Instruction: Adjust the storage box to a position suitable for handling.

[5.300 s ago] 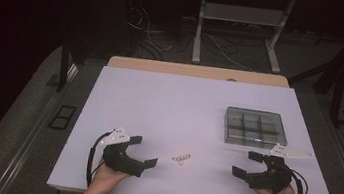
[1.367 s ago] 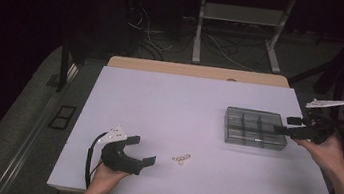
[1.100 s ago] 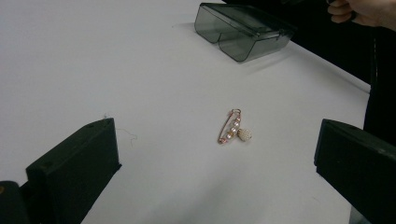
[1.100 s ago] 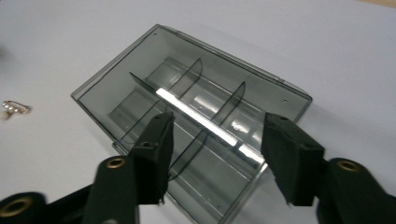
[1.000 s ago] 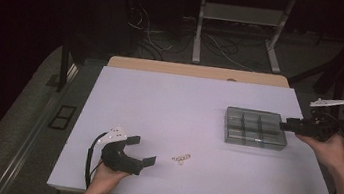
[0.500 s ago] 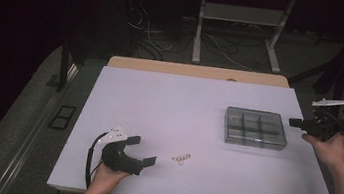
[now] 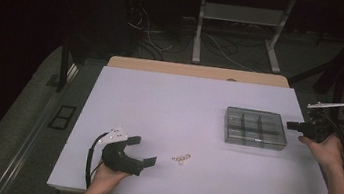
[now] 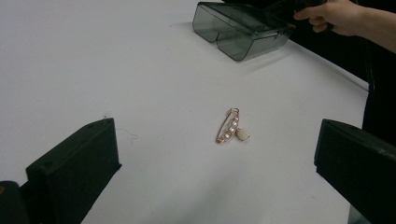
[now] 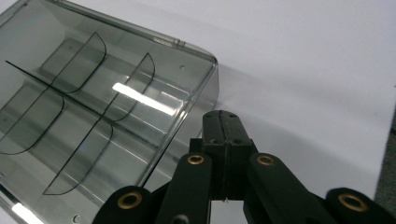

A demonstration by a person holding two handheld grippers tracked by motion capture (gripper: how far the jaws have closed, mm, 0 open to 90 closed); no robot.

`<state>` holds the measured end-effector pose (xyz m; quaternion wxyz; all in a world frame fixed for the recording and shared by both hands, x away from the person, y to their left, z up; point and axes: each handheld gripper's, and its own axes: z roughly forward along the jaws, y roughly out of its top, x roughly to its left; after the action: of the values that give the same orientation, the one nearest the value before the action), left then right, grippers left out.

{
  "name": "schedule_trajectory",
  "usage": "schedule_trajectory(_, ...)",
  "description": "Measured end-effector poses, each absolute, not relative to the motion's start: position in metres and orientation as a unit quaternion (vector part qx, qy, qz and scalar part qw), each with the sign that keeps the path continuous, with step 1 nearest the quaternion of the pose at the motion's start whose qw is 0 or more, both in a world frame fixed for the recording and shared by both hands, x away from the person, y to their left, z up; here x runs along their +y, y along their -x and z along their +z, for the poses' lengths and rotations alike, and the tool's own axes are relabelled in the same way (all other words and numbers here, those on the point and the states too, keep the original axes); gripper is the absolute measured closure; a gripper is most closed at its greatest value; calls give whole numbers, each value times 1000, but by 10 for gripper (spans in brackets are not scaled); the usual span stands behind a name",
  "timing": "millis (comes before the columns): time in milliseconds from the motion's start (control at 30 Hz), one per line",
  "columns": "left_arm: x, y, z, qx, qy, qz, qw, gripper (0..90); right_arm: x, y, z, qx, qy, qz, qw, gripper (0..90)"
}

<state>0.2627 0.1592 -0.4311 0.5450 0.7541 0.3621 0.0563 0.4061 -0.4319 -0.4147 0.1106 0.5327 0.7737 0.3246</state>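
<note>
Your right tool (image 7: pixel 293 125) has pulled back from over the compartment box (image 7: pixel 255 128) to just beside its right edge, jaws pressed together on nothing. The pearl brooch pin (image 8: pixel 232 128) lies on the counter (image 7: pixel 199 100), apart from the box. Your left tool (image 7: pixel 142 151) stays spread wide before the pin, so the pickup is not yet begun.

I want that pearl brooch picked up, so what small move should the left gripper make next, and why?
Probably ease the left gripper forward and down so its open jaws straddle the brooch. The brooch lies loose on the table just ahead, between the jaws' line, untouched, while the right gripper waits shut beside the compartment box.
</note>
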Motion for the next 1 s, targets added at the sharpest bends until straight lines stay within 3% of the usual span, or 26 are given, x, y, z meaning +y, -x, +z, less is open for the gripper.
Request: schedule_trajectory(1000, 158, -263, -432, 362, -758, 57, 539, 0, -423, -404, -430, 773, -533, 335, 78, 895)
